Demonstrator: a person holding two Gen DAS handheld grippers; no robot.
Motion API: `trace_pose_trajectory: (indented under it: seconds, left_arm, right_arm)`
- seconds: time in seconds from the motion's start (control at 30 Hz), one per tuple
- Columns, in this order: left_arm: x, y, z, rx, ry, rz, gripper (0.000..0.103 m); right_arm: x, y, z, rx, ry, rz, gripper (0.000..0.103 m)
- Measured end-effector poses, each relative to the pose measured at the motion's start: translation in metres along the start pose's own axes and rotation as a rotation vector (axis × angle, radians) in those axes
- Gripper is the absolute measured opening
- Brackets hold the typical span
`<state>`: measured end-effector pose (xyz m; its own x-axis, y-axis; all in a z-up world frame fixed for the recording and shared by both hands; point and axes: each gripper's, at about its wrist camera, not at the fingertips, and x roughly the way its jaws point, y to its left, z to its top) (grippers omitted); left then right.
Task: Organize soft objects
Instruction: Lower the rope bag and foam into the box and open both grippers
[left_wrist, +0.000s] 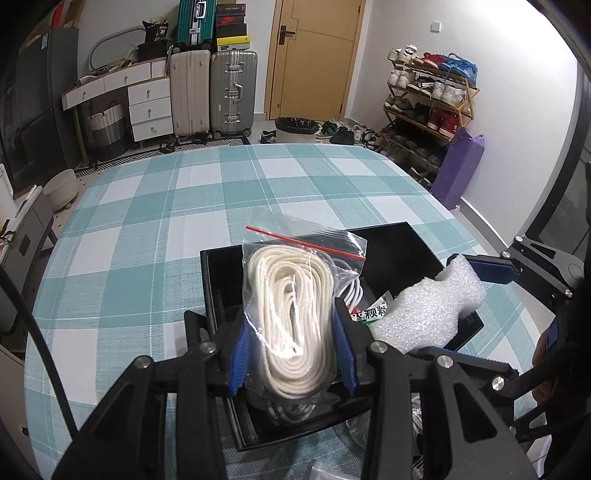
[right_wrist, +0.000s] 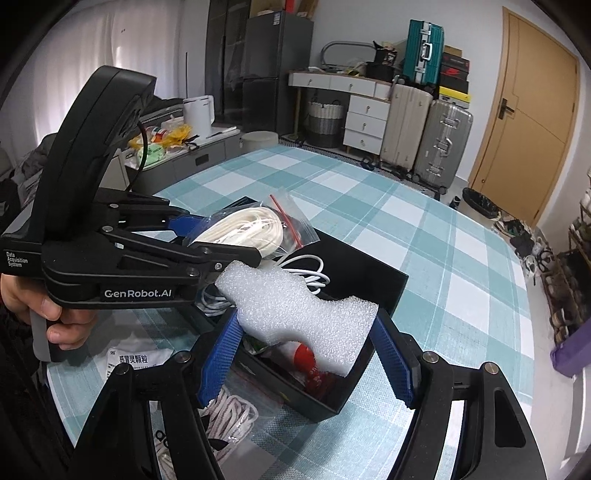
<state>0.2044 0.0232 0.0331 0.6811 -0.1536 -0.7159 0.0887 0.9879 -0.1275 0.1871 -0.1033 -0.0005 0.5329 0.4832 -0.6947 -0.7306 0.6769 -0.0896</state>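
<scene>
The left hand-held gripper (left_wrist: 291, 354) is squeezing a clear plastic bag of white rope (left_wrist: 291, 314) over the black rectangular box (left_wrist: 399, 243). The right hand-held gripper (right_wrist: 306, 354) is pinching a bumpy white foam piece (right_wrist: 295, 314) beside it. I think both could bump and spill.

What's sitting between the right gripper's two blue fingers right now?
The white foam piece spans the gap between the right gripper fingers, above the black box. The right wrist view shows it; whether both pads press it is unclear.
</scene>
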Motion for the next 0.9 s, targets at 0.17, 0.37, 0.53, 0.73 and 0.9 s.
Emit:
trace_pose_trajectory:
  seconds: [0.17, 0.37, 0.53, 0.73, 0.9]
  left_arm:
    - [-0.001, 0.002, 0.000, 0.000, 0.004, -0.024, 0.042]
    - [-0.011, 0.000, 0.001, -0.002, 0.001, -0.043, 0.066]
    - [-0.025, 0.000, -0.003, 0.006, -0.037, -0.052, 0.086]
    - [-0.040, 0.002, -0.013, 0.025, -0.083, -0.001, 0.100]
    - [-0.048, 0.008, -0.024, 0.019, -0.087, 0.008, 0.100]
  right_arm:
    - [0.004, -0.004, 0.002, 0.002, 0.016, 0.025, 0.074]
    - [0.001, -0.007, -0.002, 0.007, 0.001, 0.035, 0.100]
    - [-0.007, -0.006, -0.009, 0.037, -0.014, 0.014, 0.102]
    - [-0.020, -0.006, -0.019, 0.123, -0.052, -0.007, 0.102]
    - [-0.028, -0.006, -0.029, 0.184, -0.070, -0.015, 0.102]
